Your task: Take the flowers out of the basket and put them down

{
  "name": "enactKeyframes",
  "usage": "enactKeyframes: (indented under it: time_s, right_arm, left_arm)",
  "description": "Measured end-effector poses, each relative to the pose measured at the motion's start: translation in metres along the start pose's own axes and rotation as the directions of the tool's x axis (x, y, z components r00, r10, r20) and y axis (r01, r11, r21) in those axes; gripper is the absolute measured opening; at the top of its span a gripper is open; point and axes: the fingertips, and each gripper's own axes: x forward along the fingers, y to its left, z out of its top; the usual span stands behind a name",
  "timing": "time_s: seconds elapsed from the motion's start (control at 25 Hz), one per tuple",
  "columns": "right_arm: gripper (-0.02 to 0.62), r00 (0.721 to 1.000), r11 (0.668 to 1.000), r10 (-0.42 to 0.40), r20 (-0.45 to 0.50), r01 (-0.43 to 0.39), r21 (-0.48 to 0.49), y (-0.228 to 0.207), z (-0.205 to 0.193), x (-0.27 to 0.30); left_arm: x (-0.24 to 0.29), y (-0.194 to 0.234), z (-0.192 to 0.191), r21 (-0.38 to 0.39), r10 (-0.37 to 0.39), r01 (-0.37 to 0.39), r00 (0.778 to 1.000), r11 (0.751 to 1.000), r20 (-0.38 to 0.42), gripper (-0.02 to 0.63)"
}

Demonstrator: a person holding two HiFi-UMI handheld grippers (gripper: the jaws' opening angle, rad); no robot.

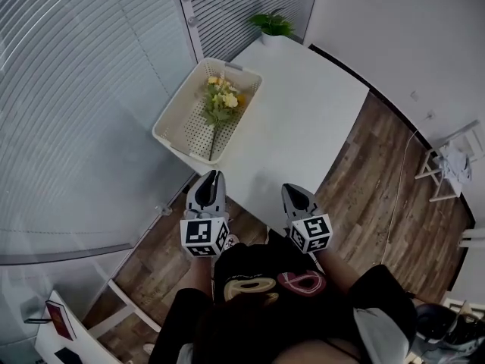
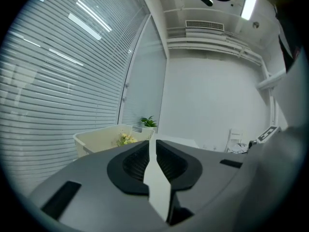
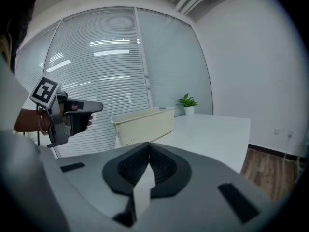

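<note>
White and bare across most of its top, the table point(image 1: 303, 120) is standing with one corner toward the glass wall, and we are facing it from its near corner with both tools raised short of its edge. The cream perforated basket point(image 1: 173, 123) is sitting on the table's left side, right by the slatted blinds point(image 1: 76, 89) that are covering the glass panels. The flowers point(image 1: 222, 103), a small yellow bunch with green leaves and a long stem, are lying inside the basket, blooms toward its far end and stem pointing back at us. A small potted plant point(image 1: 273, 25) is standing on the far corner of the table, next to the plain white wall point(image 1: 409, 29). Wood-look flooring point(image 1: 379, 203) is running around the table, with a thin cable point(image 1: 398, 196) trailing across it toward a white folding stool point(image 1: 447, 165) on the right. We are holding the left gripper point(image 1: 214, 177) near the basket's closest corner but apart from it; its jaws are meeting at the tips with nothing between them. The right gripper point(image 1: 290, 190) is hovering beside it at the table's near edge, well apart from the basket, and its jaws are likewise pressed together and empty, as its own view is showing.
</note>
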Motion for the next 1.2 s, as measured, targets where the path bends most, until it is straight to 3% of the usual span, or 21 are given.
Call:
enactKeyframes:
  time_s: [0.12,0.36,0.6,0.72,0.96,1.2]
  right_arm:
    - [0.011,1.0,1.0,0.01,0.002,-0.01,0.004,-0.011,0.003,0.007]
    - [0.011,1.0,1.0,0.024,0.01,-0.024,0.009,-0.025,0.011,0.013]
    - [0.011,1.0,0.999,0.015,-0.002,-0.015,0.033,-0.036,0.004,0.015]
    - [0.011,1.0,0.998,0.016,-0.013,-0.015,0.055,-0.04,-0.001,0.016]
    - [0.011,0.999,0.996,-0.014,-0.041,0.017,0.084,-0.054,-0.006,0.009]
    - [0.011,0.996,0.994,-0.042,-0.075,0.049,0.101,-0.067,-0.017,0.008]
  left_arm:
    - [0.017,0.008,0.011,0.029,0.012,-0.012,1.0,0.999,0.001,0.102]
    - [0.054,0.024,0.039,0.085,0.039,-0.039,0.999,0.996,-0.005,0.137]
    - [0.097,0.041,0.047,0.116,0.043,-0.034,0.996,0.993,-0.073,0.166]
    - [0.116,0.059,0.045,0.157,0.097,-0.081,0.99,0.984,-0.1,0.167]
    - [0.154,0.074,0.033,0.111,0.069,-0.05,0.982,0.993,-0.173,0.181]
    - [0.185,0.093,0.015,0.07,0.085,-0.072,0.972,0.995,-0.219,0.183]
